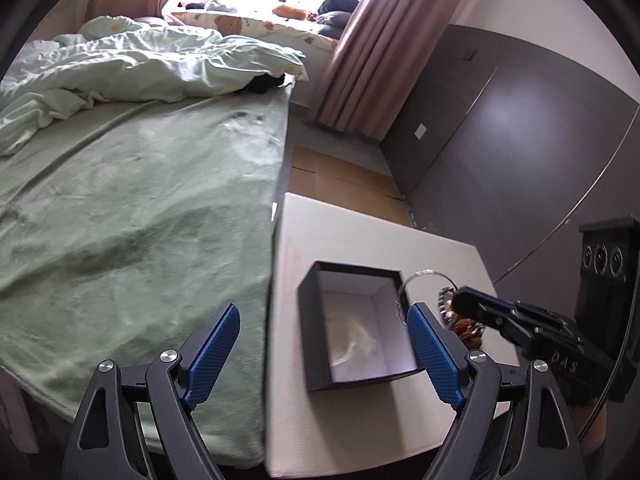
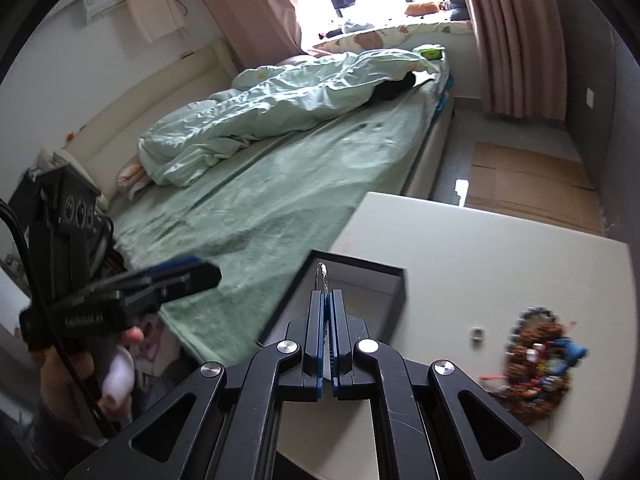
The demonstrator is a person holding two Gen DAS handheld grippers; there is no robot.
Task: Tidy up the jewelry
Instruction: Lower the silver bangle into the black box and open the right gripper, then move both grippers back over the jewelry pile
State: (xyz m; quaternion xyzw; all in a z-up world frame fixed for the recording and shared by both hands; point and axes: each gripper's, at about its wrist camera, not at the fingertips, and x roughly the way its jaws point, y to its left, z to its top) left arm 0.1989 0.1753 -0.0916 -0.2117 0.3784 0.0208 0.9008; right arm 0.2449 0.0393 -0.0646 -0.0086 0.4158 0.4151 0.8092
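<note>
Black box (image 1: 356, 328) on table (image 1: 360, 432), left claw (image 1: 320, 356) spread

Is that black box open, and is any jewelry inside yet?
Open: the box has no lid on, and its white lining shows. Only pale crumpled padding is visible inside; no jewelry that I can see.

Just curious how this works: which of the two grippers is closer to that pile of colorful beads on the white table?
Right. The right gripper, shut on a silver bangle, sits just beside the beaded jewelry. The left gripper hangs open on the far side of the black box.
</note>
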